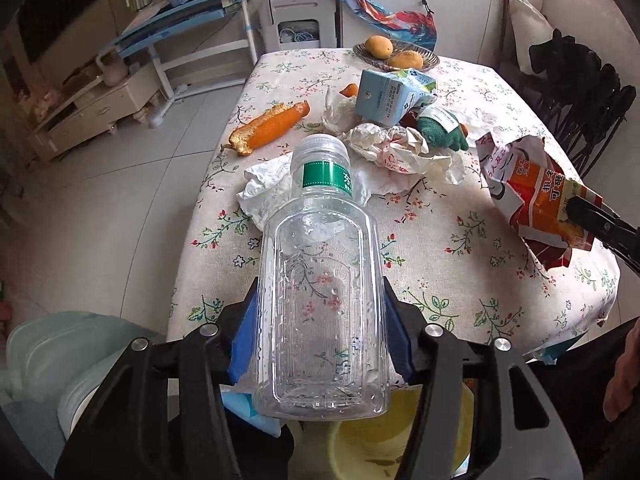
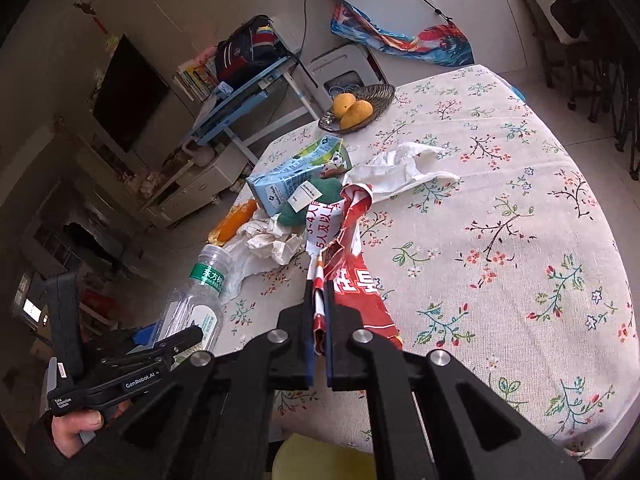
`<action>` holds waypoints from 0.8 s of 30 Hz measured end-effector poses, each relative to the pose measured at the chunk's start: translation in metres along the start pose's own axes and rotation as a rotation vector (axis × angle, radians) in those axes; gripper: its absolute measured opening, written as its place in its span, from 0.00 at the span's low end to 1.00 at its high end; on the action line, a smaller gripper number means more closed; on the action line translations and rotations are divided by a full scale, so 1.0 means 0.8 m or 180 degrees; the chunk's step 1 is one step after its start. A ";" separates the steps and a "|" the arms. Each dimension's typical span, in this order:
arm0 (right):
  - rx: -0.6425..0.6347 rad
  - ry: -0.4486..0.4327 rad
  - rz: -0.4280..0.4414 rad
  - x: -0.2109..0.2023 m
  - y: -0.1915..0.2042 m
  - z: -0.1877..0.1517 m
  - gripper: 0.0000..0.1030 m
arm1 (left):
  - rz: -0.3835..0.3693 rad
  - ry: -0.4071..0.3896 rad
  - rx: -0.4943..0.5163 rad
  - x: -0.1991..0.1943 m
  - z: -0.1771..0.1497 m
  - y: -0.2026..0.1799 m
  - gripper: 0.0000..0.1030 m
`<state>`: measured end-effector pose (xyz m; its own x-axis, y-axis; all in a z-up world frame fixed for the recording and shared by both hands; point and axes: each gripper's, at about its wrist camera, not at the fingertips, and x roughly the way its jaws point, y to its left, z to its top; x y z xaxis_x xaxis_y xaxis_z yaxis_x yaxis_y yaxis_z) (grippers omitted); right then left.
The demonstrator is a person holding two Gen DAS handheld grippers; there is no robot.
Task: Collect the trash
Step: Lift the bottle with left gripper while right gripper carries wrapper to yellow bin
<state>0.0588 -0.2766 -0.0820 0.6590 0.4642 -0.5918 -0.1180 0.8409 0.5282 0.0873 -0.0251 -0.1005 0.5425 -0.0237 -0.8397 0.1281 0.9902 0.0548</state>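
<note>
A: Left wrist view: the left gripper (image 1: 320, 320) is clamped on an empty plastic bottle (image 1: 320, 280), raised over the near table (image 1: 500, 280) edge, above a yellow bin (image 1: 360, 440).

B: And the right gripper (image 2: 319, 300) pinches a torn red wrapper (image 2: 352, 280), trailing onto the cloth beside crumpled tissues (image 2: 272, 244).

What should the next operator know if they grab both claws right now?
Left claw: shut on the empty plastic bottle, held over the table's near edge.
Right claw: shut on the torn red snack wrapper, lifted off the tablecloth.
Yellow bin sits below both.
Done: two pieces gripped, neither dropped yet.
Left on the table: milk carton, crumpled tissues, orange peel, green glove. The mangoes in the basket don't look like trash.
</note>
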 end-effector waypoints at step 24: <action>-0.0494 -0.0203 0.0396 -0.053 0.054 -0.045 0.04 | 0.0120 -0.0596 -0.0071 -0.078 -0.030 0.011 0.51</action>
<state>-0.0010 -0.2504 -0.0558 0.6773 0.5528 -0.4855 -0.3112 0.8132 0.4918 0.0351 -0.0113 -0.0604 0.6919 -0.0095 -0.7219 0.0873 0.9937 0.0706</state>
